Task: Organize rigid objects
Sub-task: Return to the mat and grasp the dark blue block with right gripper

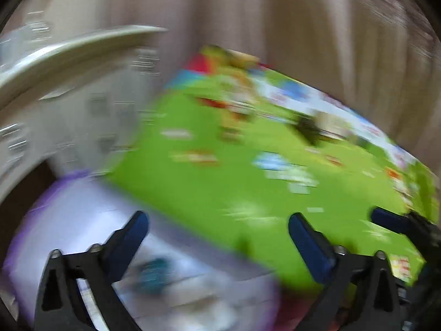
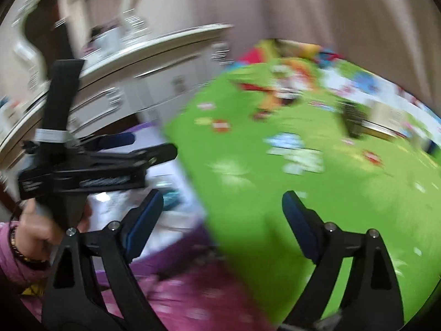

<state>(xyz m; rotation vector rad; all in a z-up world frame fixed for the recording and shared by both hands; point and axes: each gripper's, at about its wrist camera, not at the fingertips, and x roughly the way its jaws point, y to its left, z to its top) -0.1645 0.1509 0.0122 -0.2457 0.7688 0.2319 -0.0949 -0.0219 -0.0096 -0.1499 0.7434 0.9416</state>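
Left wrist view: blur smears everything, yet the big shapes read.
Left gripper (image 1: 217,237): black two-finger tool with blue pads, jaws spread wide, nothing pinched between them.
Green box (image 1: 220,171): large flat cardboard box with a bright green lid and colourful printed pictures; it lies tilted across the middle, its near edge passing between the spread fingers without touching either pad.
Purple-edged box (image 1: 82,226): pale, flat box with a violet border, lying just under the green box's near left corner.
Right gripper (image 1: 391,220): one blue pad and black frame poke in at the right edge, over the green box (state unreadable from this side).
Cabinet (image 1: 82,104): cream cabinet with metal handles, behind on the left.
Curtain (image 1: 303,27): beige drape behind the boxes.

Right wrist view: also blurred.
Right gripper, own view (image 2: 223,209): jaws stand wide apart, gripping nothing; the green box's left edge runs down between the fingers.
Left gripper, side-on (image 2: 110,160): black tool at the left, carried by a hand (image 2: 41,229) in a pink sleeve (image 2: 11,259).
Pink cloth (image 2: 193,289): magenta patterned fabric under the boxes.
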